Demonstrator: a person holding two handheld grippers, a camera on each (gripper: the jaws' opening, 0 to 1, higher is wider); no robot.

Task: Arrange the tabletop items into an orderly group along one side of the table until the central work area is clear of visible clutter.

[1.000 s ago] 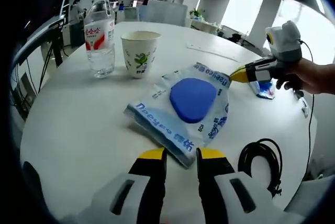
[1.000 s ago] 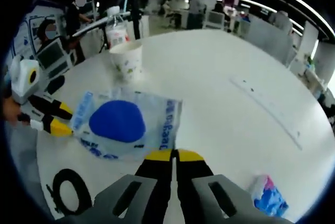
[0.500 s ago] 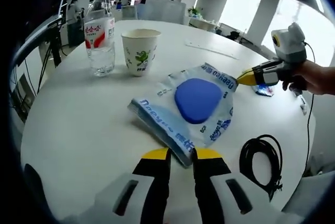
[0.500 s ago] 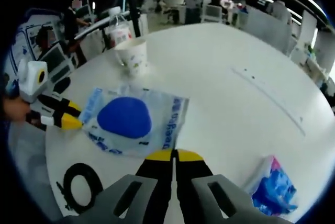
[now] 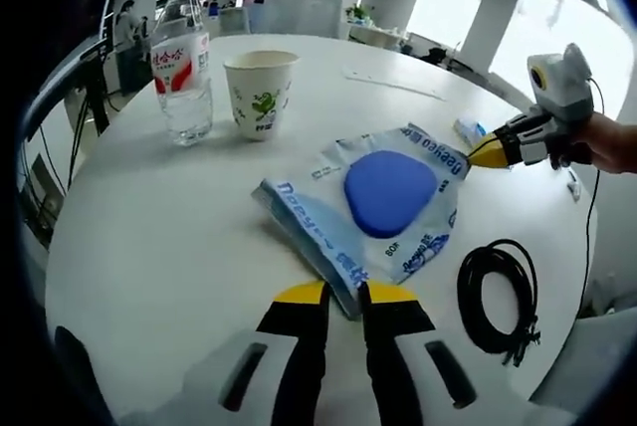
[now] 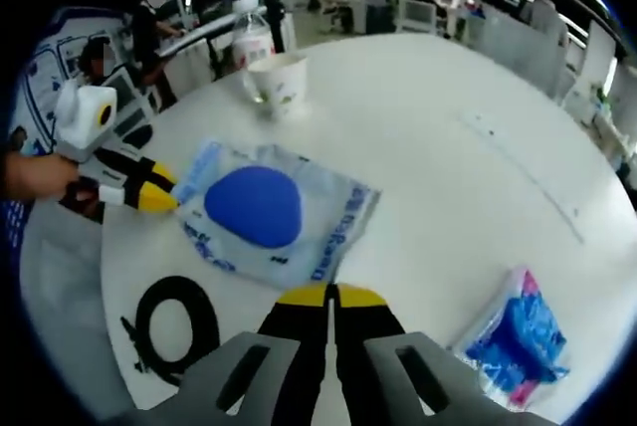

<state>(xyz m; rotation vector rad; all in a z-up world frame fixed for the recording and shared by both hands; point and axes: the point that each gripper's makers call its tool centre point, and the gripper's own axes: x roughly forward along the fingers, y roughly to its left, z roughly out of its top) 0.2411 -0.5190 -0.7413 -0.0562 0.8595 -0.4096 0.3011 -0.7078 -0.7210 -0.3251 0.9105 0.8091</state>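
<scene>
The round white table (image 5: 149, 247) spreads under both your grippers. On it, near the middle, lies the clear plastic packet with blue print and a blue pad inside (image 5: 383, 197), flat on the tabletop; in the right gripper view the same packet (image 6: 264, 212) sits just ahead of your jaws.

Your left gripper (image 5: 342, 294) is clamped on the packet's near edge, its yellow tips closed to a thin slit with the plastic between them. Your right gripper (image 6: 331, 296) has its tips pressed together right at the packet's other edge; whether it actually pinches the plastic, I cannot tell.

The water bottle with the red label (image 5: 181, 63) and the paper cup with a green leaf print (image 5: 261, 93) stand upright side by side beyond the packet. The coiled black cable (image 5: 495, 292) lies near the table edge, and the small blue-and-pink tissue pack (image 6: 518, 341) lies well apart from the rest.
</scene>
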